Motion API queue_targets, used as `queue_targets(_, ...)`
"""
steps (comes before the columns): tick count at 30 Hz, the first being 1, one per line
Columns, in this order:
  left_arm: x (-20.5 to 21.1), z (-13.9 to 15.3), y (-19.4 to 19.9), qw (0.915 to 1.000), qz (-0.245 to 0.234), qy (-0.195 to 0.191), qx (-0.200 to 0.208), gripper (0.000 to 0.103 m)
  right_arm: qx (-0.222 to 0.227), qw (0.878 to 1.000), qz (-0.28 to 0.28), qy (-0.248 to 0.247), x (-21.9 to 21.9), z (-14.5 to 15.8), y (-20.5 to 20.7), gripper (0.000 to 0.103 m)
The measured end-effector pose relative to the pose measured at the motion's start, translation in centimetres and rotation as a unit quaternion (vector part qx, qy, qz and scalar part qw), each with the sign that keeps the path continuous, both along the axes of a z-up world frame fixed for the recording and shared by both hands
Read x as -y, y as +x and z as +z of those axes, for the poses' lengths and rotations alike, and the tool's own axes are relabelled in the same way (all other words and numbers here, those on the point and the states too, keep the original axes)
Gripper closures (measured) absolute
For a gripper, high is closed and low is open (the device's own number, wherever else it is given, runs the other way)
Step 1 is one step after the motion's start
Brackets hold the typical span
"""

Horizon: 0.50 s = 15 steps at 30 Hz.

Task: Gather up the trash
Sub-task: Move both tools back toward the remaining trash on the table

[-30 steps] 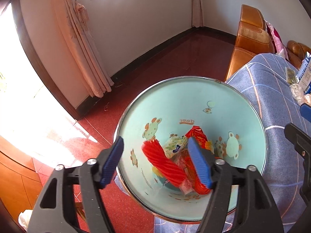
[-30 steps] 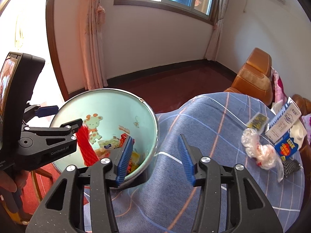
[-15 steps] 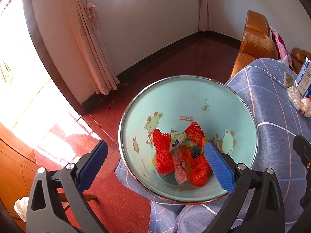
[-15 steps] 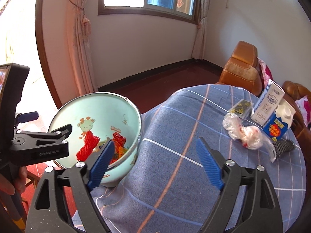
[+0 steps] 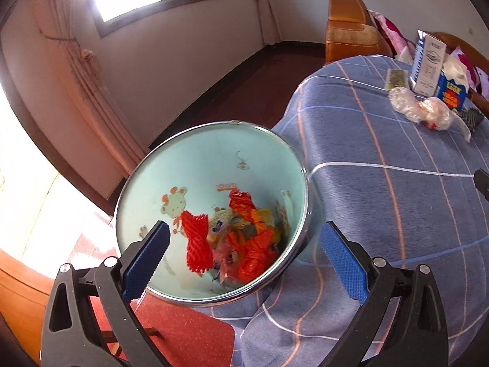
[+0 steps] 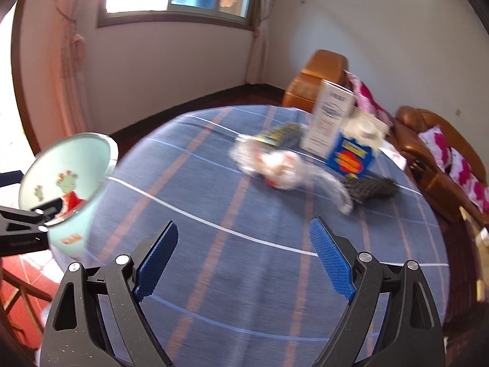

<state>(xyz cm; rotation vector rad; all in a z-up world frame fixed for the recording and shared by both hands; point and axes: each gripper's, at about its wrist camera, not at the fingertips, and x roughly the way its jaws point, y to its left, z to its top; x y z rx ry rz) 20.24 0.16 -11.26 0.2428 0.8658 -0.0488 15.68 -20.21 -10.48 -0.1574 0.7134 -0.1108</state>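
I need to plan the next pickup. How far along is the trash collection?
Done: the bin already holds red netting and orange wrappers. In hand: nothing; the left gripper and right gripper are both open and empty. Left: on the table, a crumpled plastic bag, two cartons, a small packet and dark netting.

left gripper (image 5: 244, 258) wide open, empty, above the pale green bin (image 5: 146, 183). bin holds red foam net (image 5: 197, 244) and orange wrappers (image 5: 255, 247). crumpled clear plastic (image 5: 420, 110) and cartons (image 5: 429, 67) far off on blue checked counter (image 5: 397, 214).
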Motion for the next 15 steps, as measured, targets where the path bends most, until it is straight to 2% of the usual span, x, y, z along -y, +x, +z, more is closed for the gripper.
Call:
queue_targets(3, 3.3, 0.4, 0.3, 0.9992, -0.037, 0.008, 0.009, 0.007, -0.007, 0.999, -0.039, -0.005, 4.6, -0.3, -0.6, 0.017)
queue_targets(8, 8.1, 1.0, 1.5, 0.9970, -0.077, -0.008, 0.006, 0.007, -0.011, 0.996, -0.093, -0.009, 11.1, -0.1, -1.1, 0.018)
queue_targets(15, 14.2, 1.4, 3.2, 0.9936, -0.112, -0.013, 0.001, 0.007, -0.027, 0.991, -0.131, -0.003, 17.4, -0.7, 0.0, 0.021)
